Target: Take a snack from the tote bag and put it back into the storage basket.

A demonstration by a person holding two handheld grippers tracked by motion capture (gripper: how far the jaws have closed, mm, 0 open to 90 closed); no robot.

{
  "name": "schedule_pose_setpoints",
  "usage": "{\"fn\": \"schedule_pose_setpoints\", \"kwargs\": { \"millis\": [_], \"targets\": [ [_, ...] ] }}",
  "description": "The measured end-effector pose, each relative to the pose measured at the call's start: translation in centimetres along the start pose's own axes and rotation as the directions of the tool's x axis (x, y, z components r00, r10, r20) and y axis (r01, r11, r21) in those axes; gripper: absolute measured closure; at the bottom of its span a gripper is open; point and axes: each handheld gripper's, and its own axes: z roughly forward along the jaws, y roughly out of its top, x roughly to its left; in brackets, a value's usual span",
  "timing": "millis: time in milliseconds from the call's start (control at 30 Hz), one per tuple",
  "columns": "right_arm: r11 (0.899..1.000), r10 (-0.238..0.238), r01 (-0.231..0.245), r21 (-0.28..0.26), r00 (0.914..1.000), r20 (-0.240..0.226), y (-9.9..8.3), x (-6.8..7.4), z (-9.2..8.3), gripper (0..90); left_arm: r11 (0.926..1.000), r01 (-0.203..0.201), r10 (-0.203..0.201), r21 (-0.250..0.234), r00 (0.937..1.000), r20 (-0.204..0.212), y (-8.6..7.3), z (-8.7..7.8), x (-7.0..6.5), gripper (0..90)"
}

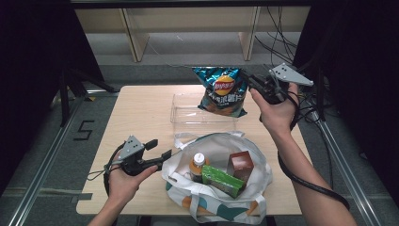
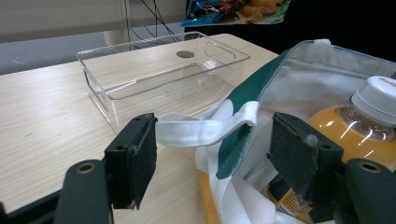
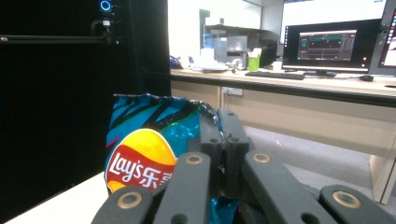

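My right gripper [image 1: 249,81] is shut on the top corner of a blue Lay's chip bag [image 1: 223,91], which hangs above the clear plastic tray [image 1: 184,114]. In the right gripper view the chip bag [image 3: 144,149] sits pinched between the closed jaws of that gripper [image 3: 219,126]. My left gripper [image 1: 158,148] stands open at the left rim of the white and green tote bag [image 1: 221,207]. The bag's white handle strap [image 2: 201,128] runs between the left gripper's pads [image 2: 140,158]. Inside the tote are an orange juice bottle [image 1: 198,165], a green packet [image 1: 223,181] and a brown carton [image 1: 240,165].
The wooden table [image 1: 136,117] has bare room on its left half. The tray [image 2: 163,74] lies just beyond the tote. Cables hang at the far right, and a desk with monitors [image 3: 334,44] stands in the background.
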Motion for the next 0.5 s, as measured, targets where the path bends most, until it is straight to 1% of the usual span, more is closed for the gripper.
{"fn": "schedule_pose_setpoints", "kwargs": {
  "millis": [67,100,233,267,300,333,367,400,433,467,500],
  "targets": [
    [1.000,0.005,-0.005,0.004,1.0000,-0.002,0.0,0.0,0.3,90.0,1.0000,0.000,0.000,0.001,1.0000,-0.001,0.0,0.0,0.0,31.6],
    [1.000,0.003,-0.003,0.009,1.0000,0.006,0.0,0.0,0.3,90.0,1.0000,-0.001,0.001,0.001,1.0000,-0.002,0.0,0.0,0.0,31.6],
    [1.000,-0.003,0.003,0.004,1.0000,-0.002,-0.1,-0.2,0.8,90.0,1.0000,-0.005,0.005,-0.001,1.0000,-0.002,0.0,0.0,0.1,31.6],
    [1.000,0.015,-0.015,0.015,0.9999,0.001,-0.1,-0.1,0.9,90.0,1.0000,-0.004,0.004,-0.002,1.0000,-0.002,0.0,0.0,0.1,31.6],
    [1.000,0.003,-0.003,0.004,1.0000,0.003,-0.1,-0.2,1.0,90.0,1.0000,-0.003,0.003,-0.002,1.0000,-0.002,0.0,0.0,0.1,31.6],
    [1.000,0.018,-0.018,0.013,0.9998,0.005,-0.1,-0.2,1.1,90.0,1.0000,-0.003,0.003,-0.002,1.0000,-0.002,0.0,0.0,0.1,31.6],
    [1.000,0.010,-0.010,0.008,0.9999,0.000,-0.1,-0.3,1.3,90.0,1.0000,-0.004,0.004,0.000,1.0000,-0.002,0.0,0.0,0.1,31.6],
    [1.000,0.015,-0.015,0.013,0.9999,0.002,-0.1,-0.3,1.3,90.0,1.0000,-0.004,0.004,0.002,1.0000,-0.002,0.0,0.0,0.1,31.6],
    [0.999,0.034,-0.034,0.022,0.9994,0.005,-0.2,-0.3,1.5,90.0,1.0000,0.000,0.000,0.002,1.0000,-0.002,0.0,0.0,0.0,31.6],
    [0.999,0.028,-0.028,0.021,0.9996,0.004,-0.2,-0.4,1.6,90.0,1.0000,0.000,0.000,-0.002,1.0000,0.005,-0.1,0.1,0.0,31.6],
    [0.999,0.036,-0.036,0.026,0.9994,0.002,-0.3,-0.4,1.8,90.0,1.0000,0.000,0.000,0.004,1.0000,-0.001,0.0,0.1,0.0,31.6]
  ]
}}
